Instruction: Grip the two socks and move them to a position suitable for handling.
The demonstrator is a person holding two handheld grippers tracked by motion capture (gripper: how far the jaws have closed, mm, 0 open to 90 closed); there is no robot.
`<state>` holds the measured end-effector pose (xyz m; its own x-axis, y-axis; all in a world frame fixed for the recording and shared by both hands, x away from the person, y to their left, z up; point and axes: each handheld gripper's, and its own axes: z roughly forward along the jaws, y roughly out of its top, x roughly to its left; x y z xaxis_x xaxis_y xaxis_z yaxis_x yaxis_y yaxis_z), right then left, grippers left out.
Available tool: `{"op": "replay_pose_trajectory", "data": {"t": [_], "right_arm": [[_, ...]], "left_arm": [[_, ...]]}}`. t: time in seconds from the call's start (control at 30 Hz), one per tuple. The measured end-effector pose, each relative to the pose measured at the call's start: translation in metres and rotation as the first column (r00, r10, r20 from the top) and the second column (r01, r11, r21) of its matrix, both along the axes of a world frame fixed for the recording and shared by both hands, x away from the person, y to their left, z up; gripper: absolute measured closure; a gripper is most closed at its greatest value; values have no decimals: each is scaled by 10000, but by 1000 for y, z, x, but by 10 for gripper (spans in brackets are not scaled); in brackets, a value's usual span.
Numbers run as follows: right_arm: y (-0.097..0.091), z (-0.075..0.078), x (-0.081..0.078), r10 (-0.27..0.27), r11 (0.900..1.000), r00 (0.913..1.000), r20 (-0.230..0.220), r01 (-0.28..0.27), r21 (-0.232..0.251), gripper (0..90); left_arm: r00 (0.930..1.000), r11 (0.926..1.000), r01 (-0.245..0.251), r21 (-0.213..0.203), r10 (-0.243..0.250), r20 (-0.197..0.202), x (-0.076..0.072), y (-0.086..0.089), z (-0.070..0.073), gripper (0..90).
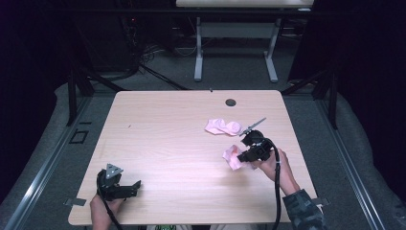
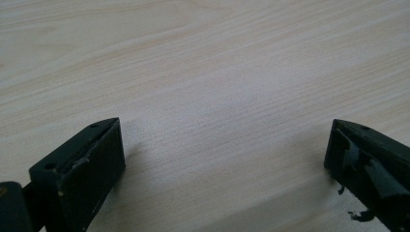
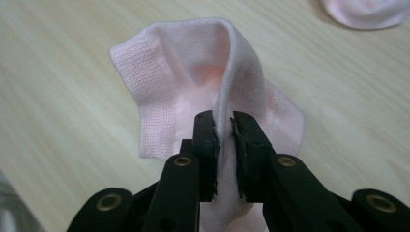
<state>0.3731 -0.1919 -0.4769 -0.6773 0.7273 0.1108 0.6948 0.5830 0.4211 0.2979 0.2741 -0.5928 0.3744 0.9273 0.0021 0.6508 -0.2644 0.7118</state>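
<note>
Pink sock (image 3: 193, 96) pinched in the right gripper (image 3: 225, 140), jaws pressed together on a fold of its fabric, ribbed cuff flopping out past the tips. The sock sits over the right part of the wooden table (image 1: 167, 143), lower edge hanging beside the gripper. Second pink sock (image 1: 223, 126) lies flat on the table just beyond the held sock, apart from it. Left gripper (image 1: 119, 188) rests well away from the held sock, at the table's near left corner, jaws spread wide over bare wood.
</note>
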Motion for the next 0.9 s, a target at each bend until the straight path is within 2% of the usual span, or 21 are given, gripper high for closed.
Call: {"op": "replay_pose_trajectory", "data": {"t": [0.13, 0.2, 0.3, 0.5, 0.8, 0.87, 0.9], "right_arm": [[14, 1, -15, 558, 9984, 9984, -82, -558, 15, 803], [22, 0, -21, 867, 9961, 9961, -138, -869, -167, 803], [35, -4, -30, 1199, 9927, 9924, -288, -1201, -55, 803], [61, -14, -42, 2097, 9767, 9758, -626, -2120, -326, 803], [90, -45, -55, 2570, 9638, 9592, -1180, -2633, -415, 803], [94, -48, -57, 2648, 9598, 9565, -1223, -2737, -626, 803], [95, -51, -58, 2647, 9608, 9555, -1300, -2729, -492, 803]], "left_arm": [[10000, 10000, -7, -8, 7, 3, 0, 0, 0, 4], [10000, 10000, -2, 0, 2, 2, 0, 0, 0, 4], [10000, 10000, -12, -10, 12, 7, 0, 0, 0, 4], [10000, 10000, -15, -9, 15, 4, 0, 0, 0, 4], [10000, 10000, -32, -9, 32, 8, 0, 0, 0, 4], [10000, 10000, -34, -9, 34, 10, 0, 0, 0, 4], [10000, 10000, -33, -8, 33, 9, 0, 0, 0, 4]]}}
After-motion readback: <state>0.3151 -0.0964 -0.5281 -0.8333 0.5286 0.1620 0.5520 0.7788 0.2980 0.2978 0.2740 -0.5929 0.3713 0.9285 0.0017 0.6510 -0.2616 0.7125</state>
